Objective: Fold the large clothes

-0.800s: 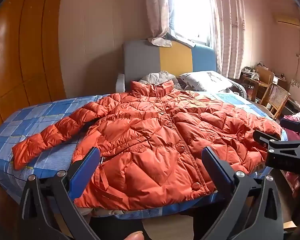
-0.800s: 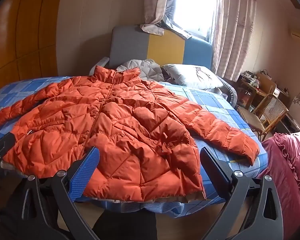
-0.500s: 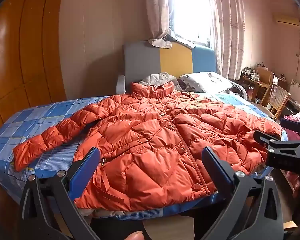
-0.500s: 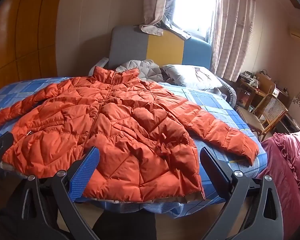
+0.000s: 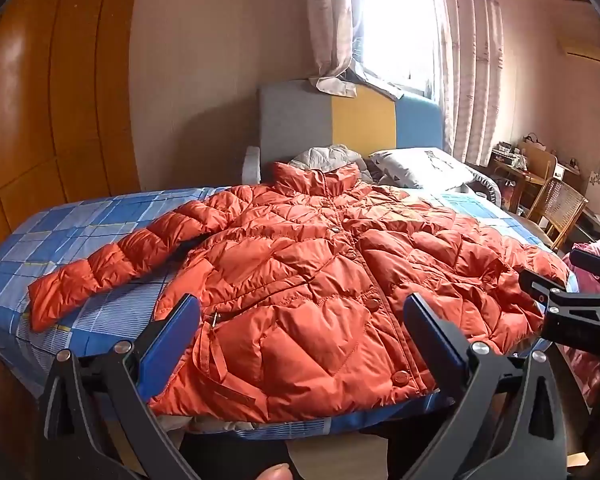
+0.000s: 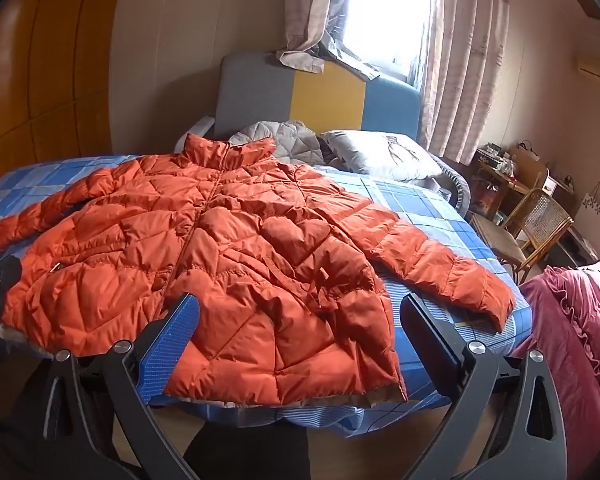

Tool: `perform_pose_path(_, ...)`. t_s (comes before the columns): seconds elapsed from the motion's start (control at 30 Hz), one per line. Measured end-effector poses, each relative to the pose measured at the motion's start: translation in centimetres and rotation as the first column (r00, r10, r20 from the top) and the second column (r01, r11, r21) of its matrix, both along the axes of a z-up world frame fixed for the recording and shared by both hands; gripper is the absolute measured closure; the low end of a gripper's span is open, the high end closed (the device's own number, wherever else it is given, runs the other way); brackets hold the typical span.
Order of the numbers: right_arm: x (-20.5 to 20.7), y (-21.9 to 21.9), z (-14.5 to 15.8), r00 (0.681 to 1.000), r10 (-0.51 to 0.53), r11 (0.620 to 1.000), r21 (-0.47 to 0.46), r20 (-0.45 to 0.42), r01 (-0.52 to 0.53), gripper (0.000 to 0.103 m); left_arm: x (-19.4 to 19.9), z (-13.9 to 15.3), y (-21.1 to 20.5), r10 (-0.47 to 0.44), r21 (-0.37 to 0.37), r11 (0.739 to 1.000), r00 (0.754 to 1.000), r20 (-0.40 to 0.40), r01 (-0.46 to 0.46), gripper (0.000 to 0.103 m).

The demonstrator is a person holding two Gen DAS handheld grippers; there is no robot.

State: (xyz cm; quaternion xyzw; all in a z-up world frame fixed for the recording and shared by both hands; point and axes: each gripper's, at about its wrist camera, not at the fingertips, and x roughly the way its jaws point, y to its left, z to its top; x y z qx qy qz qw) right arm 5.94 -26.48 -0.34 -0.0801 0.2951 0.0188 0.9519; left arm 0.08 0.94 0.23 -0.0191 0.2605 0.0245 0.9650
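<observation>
**Ana:** Left wrist view first. Where does the orange puffer jacket [image 5: 308,280] lie?

**Ben:** Spread flat, front up and snapped closed, on the bed [image 5: 72,232] with its blue checked sheet. The collar points toward the grey, yellow and blue headboard [image 5: 352,120]; the hem hangs just over the near edge of the mattress. One sleeve stretches out to the left across the sheet.

**Ana:** And the left gripper [image 5: 300,328]?

**Ben:** Its jaws stand wide apart, holding nothing. It hovers in front of the hem, short of the fabric, with the lower front of the jacket showing between the two blue pads. At the right edge of this view the right gripper [image 5: 572,300] shows as a black frame near the jacket's right hem corner.

**Ana:** Right wrist view, then.

**Ben:** The jacket [image 6: 220,264] sits left of centre here, its other sleeve lying out to the right across the sheet, cuff near the bed's corner. The right gripper [image 6: 300,328] is also spread open and empty, held before the hem; the jacket's right hem corner lies between its fingers, without contact. A pillow [image 6: 380,152] and a grey quilted garment [image 6: 276,140] rest by the headboard, beyond the collar. A wicker chair [image 6: 536,220] and a magenta ruffled cover [image 6: 580,320] stand off to the right of the bed.
</observation>
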Motion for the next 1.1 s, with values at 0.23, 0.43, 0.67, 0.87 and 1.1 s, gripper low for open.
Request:
perform_pose_path(0.23, 0.1, 0.1, -0.3, 1.000, -0.011, 1.000, -0.005, -0.009, 0.011, 0.003, 0.1, 0.0, 0.1, 0.011, 0.004, 1.000, 1.000, 0.000, -0.011, 0.002)
perform_pose_path(0.43, 0.3, -0.2, -0.5, 1.000, -0.021, 1.000, -0.007, -0.014, 0.021, 0.003, 0.2, 0.0, 0.2, 0.009, 0.004, 1.000, 1.000, -0.002, -0.009, 0.002)
perform_pose_path(0.67, 0.7, -0.7, -0.9, 0.999, -0.035, 0.999, -0.005, -0.023, 0.035, 0.003, 0.3, -0.3, 0.3, 0.020, -0.007, 1.000, 1.000, -0.013, -0.021, 0.002)
perform_pose_path(0.87, 0.7, -0.6, -1.2, 0.999, -0.033, 0.999, -0.005, -0.029, 0.033, 0.003, 0.5, -0.6, 0.6, 0.027, -0.015, 1.000, 0.999, -0.026, -0.028, 0.002)
perform_pose_path(1.1, 0.6, -0.5, -1.1, 0.999, -0.033, 0.999, -0.005, -0.025, 0.033, 0.003, 0.5, -0.5, 0.6, 0.021, -0.014, 1.000, 1.000, -0.022, -0.021, 0.002)
